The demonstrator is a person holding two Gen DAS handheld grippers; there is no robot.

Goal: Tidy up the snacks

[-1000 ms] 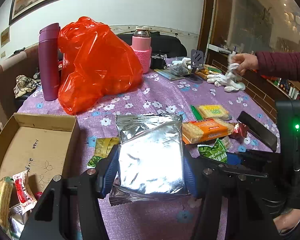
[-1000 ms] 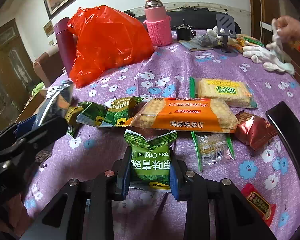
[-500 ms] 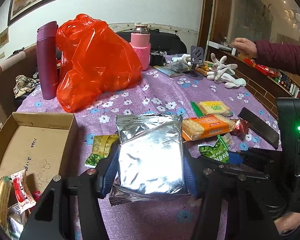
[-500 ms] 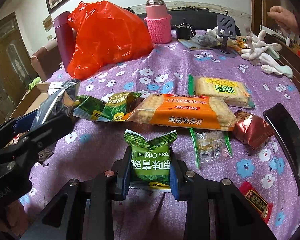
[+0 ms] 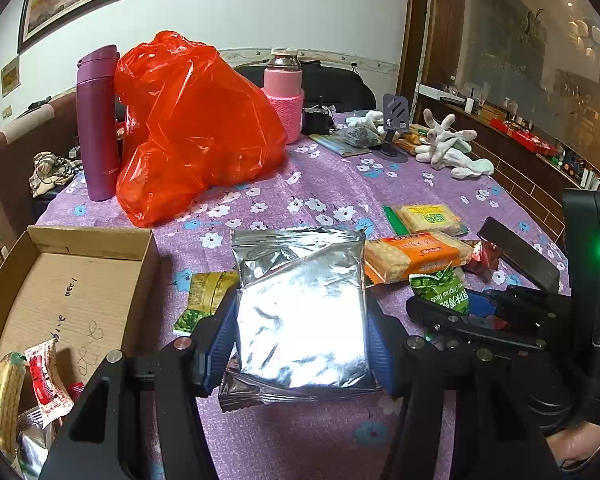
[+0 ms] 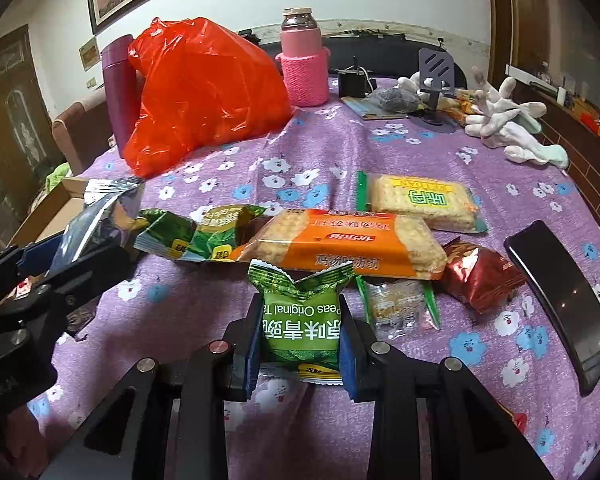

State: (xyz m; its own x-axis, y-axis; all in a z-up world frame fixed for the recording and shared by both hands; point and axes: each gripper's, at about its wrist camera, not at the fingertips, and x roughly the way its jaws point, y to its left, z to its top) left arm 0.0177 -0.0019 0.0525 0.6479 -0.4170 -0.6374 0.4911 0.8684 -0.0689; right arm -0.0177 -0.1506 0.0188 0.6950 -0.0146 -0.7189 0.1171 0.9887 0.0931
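So your silver foil pack (image 5: 300, 316) is pinched in the left tool (image 5: 300, 344), held over the purple tabletop (image 5: 300, 440) just beside the cardboard box (image 5: 72, 280). Your right tool (image 6: 300, 344) is clamped on the green pea snack (image 6: 300, 320), orange crackers (image 6: 340, 244) just beyond.

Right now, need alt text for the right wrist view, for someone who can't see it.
The right gripper is shut on a green pea snack packet above a purple floral tablecloth. Beyond it lie an orange cracker pack, a yellow cracker pack and a red foil packet. At left, the left gripper holds a silver foil bag.
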